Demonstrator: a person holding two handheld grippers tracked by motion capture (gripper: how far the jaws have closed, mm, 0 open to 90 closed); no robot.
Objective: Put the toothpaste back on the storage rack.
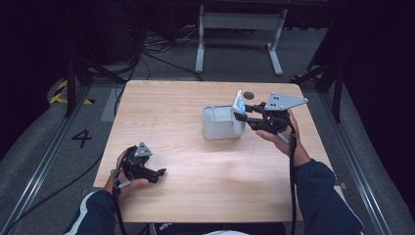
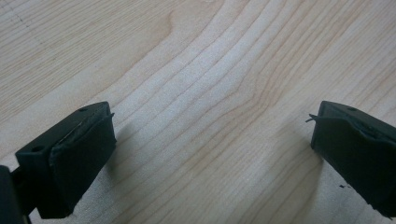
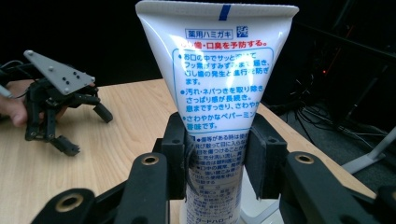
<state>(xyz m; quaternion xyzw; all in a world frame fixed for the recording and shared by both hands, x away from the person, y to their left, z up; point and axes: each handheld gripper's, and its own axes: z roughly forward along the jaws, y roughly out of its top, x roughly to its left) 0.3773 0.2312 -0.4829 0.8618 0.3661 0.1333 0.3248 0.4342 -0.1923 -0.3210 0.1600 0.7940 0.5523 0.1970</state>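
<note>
Our right tool (image 1: 241, 116) pinches the toothpaste tube (image 3: 217, 88) around its lower body, upright at the near rim of the grey container (image 1: 221, 128) on the counter (image 1: 195, 161). We judge the tube light, soft and slightly slippery, so this lower grip seems best. We cannot see inside the container; our left tool (image 1: 160, 172) rests spread on the counter.

Your left tool (image 1: 155, 172) rests near the worktop's (image 1: 195, 196) near-left corner, jaws spread wide. Your right tool (image 3: 217, 161), raised toward the far-right, is clamped tight.
</note>
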